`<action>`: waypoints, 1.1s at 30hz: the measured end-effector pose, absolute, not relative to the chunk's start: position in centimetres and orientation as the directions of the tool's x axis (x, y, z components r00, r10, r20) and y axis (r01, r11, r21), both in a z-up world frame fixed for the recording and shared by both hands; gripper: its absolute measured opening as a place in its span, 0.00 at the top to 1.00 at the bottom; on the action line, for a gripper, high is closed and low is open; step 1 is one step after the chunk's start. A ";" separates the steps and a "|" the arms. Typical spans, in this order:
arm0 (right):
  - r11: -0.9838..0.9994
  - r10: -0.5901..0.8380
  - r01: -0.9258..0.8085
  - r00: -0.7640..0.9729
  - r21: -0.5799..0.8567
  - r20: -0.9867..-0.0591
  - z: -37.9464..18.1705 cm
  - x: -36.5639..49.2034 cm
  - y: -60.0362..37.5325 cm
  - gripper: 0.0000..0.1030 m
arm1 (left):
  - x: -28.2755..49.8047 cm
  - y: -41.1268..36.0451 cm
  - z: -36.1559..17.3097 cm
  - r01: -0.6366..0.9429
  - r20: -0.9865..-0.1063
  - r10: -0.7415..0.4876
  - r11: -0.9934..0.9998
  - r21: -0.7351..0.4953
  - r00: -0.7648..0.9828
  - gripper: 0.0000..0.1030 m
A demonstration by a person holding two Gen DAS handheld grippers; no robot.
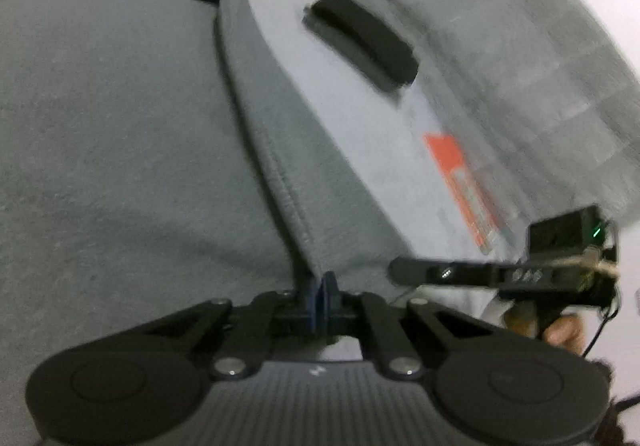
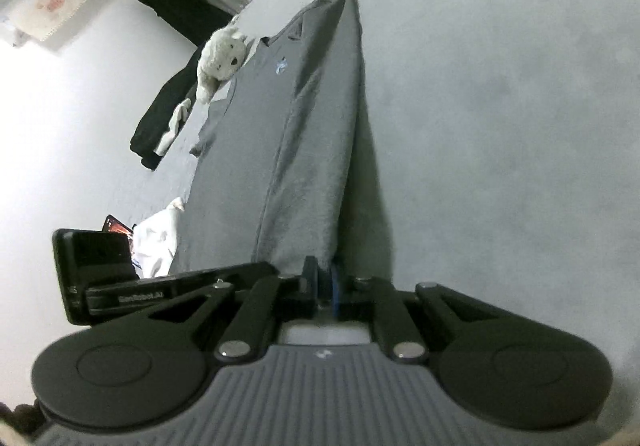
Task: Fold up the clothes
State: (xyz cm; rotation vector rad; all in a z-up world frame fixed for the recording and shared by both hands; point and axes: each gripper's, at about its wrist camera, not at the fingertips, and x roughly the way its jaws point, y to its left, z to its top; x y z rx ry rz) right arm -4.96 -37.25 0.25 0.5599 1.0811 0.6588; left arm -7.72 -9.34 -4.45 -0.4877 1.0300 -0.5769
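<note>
Grey bed surface, grey shirt lengthwise away, collar farthest, both grippers clamping hem

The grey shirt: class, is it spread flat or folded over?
Partly folded. The grey shirt has one side doubled over along a long crease, its edge pinched in the right hand-held gripper.

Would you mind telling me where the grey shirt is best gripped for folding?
By its hem edge, coming in low from the near side. The grey shirt lies flat, and its stitched hem gives a firm ridge, which the left gripper and right gripper already pinch.
</note>
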 end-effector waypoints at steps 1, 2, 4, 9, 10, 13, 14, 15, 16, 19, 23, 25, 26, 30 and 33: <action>0.710 0.700 -0.207 0.304 0.673 -0.646 -0.2 -4.8 -36.8 0.92 | -7.7 -9.7 -5.0 0.218 -0.670 -0.636 0.767 -0.604 0.382 0.97; 0.743 0.669 -0.214 0.286 0.634 -0.686 -0.8 -4.7 -35.9 0.92 | -7.6 -10.1 -5.4 0.223 -0.689 -0.622 0.780 -0.584 0.372 0.96; 0.778 0.628 -0.250 0.278 0.576 -0.727 -0.9 -4.6 -34.6 0.91 | -7.5 -10.2 -5.3 0.238 -0.686 -0.625 0.779 -0.581 0.373 0.94; 0.776 0.630 -0.247 0.288 0.580 -0.721 -0.1 -3.7 -35.0 0.84 | -6.6 -9.4 -4.0 0.277 -0.678 -0.647 0.762 -0.585 0.348 0.67; 0.782 0.623 -0.247 0.296 0.572 -0.724 0.1 -3.4 -35.1 0.84 | -6.3 -9.0 -3.7 0.281 -0.678 -0.639 0.769 -0.575 0.364 0.57; 0.797 0.604 -0.226 0.316 0.560 -0.732 0.5 -1.4 -35.2 0.81 | -5.1 -7.8 -2.9 0.279 -0.677 -0.612 0.790 -0.545 0.409 0.51; 0.799 0.601 -0.225 0.318 0.558 -0.733 0.6 -0.6 -35.1 0.78 | -4.3 -7.3 -2.8 0.265 -0.677 -0.602 0.797 -0.543 0.423 0.51; 0.802 0.597 -0.228 0.323 0.552 -0.735 0.7 0.3 -34.9 0.75 | -3.4 -6.8 -2.7 0.251 -0.676 -0.592 0.803 -0.541 0.438 0.50; 0.806 0.592 -0.236 0.328 0.543 -0.736 0.8 1.1 -34.7 0.70 | -2.5 -6.3 -2.6 0.236 -0.676 -0.582 0.809 -0.538 0.452 0.49; 0.814 0.581 -0.262 0.350 0.518 -0.735 0.9 3.9 -34.0 0.67 | 0.7 -4.7 -2.8 0.183 -0.668 -0.534 0.832 -0.524 0.519 0.47; 0.817 0.577 -0.272 0.422 0.509 -0.700 0.6 8.4 -33.1 0.67 | 5.1 -2.8 -3.1 0.112 -0.632 -0.450 0.859 -0.500 0.631 0.47; 0.814 0.579 -0.273 0.454 0.513 -0.677 0.3 10.6 -32.8 0.67 | 7.4 -2.7 -3.3 0.083 -0.621 -0.412 0.869 -0.488 0.666 0.47; 0.812 0.581 -0.272 0.467 0.517 -0.667 0.1 11.9 -32.4 0.67 | 8.7 -2.8 -3.4 0.070 -0.621 -0.387 0.879 -0.471 0.682 0.47; 0.811 0.576 -0.258 0.513 0.526 -0.636 -0.8 16.4 -31.1 0.67 | 12.5 -3.3 -3.7 0.036 -0.603 -0.310 0.906 -0.422 0.735 0.47; 0.819 0.559 -0.247 0.546 0.518 -0.623 -1.5 19.4 -30.3 0.67 | 15.4 -3.2 -4.2 0.006 -0.584 -0.261 0.916 -0.402 0.768 0.47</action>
